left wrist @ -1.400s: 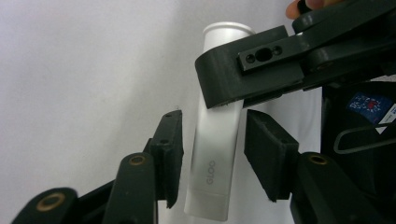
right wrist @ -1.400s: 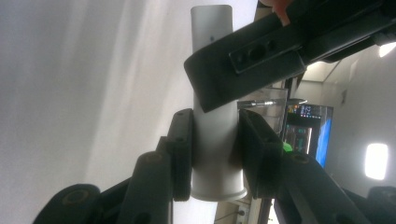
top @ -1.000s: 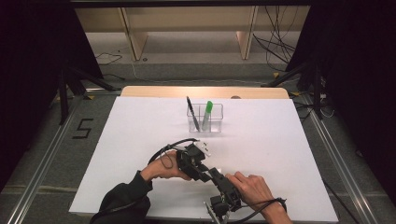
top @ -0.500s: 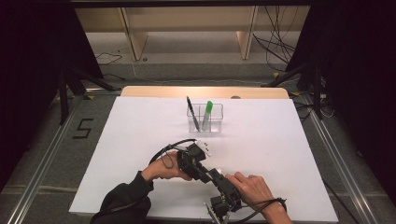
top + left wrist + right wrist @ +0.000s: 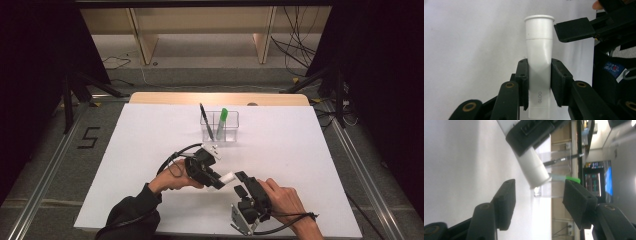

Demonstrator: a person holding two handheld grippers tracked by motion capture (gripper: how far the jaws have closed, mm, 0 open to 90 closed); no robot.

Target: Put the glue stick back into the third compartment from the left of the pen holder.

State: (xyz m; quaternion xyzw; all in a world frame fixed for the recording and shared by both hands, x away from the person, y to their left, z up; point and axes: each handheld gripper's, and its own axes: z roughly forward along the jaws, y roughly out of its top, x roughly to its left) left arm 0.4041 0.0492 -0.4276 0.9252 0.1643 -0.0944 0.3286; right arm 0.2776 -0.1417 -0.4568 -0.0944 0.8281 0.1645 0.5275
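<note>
Jaws of left gripper [image 5: 539,82] clamp white glue tube [image 5: 539,62] above counter [image 5: 150,150]; right gripper [image 5: 537,202] jaws have just been opening, nothing between them. Cap appears on; holder [image 5: 220,127] placement pending.

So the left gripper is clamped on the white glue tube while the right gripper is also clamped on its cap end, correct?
Not quite. The left gripper is clamped on the white glue tube, but the right gripper is not clamped on its cap end: its jaws have just been opening and stand apart on either side of the tube's end without pressing it, as the right gripper view shows.
</note>
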